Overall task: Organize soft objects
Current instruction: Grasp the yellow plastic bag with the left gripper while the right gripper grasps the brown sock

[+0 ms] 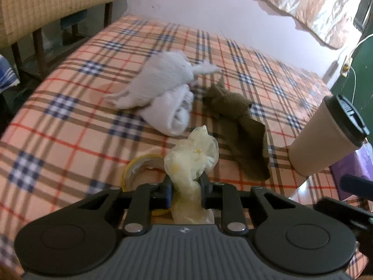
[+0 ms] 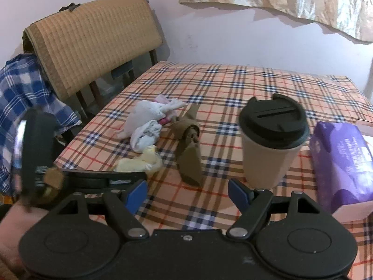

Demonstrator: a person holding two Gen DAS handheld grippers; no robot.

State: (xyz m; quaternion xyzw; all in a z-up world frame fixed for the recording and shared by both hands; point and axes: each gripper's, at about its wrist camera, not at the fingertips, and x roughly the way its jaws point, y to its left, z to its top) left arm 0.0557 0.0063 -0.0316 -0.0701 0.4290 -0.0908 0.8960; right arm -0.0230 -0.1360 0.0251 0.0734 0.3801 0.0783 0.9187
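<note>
Two tongs over a plaid-covered desk [image 2: 233, 88]. The left tongs [image 1: 186, 191] are clenched on a crumpled pale-yellow plastic bag [image 1: 193, 154], pinched at its neck, the bunched top standing above the pads. At 9 o'clock of the bag, just beside it, lies a yellow tape roll [image 1: 137, 170]. At 12 o'clock, a rolled white sock bundle [image 1: 163, 93]; at 1 o'clock, a knotted olive-brown sock [image 1: 237, 126], its loose end reaching toward the desk's near edge. The right tongs [image 2: 188, 194] stand released, nothing between the blue pads. At 1 o'clock of them, near, a lidded paper cup [image 2: 270, 144]; at 3 o'clock, a purple tissue pack [image 2: 345, 163]. At 10 o'clock, beyond the desk, a chair [image 2: 93, 46] draped with a tan quilted cloth.
</note>
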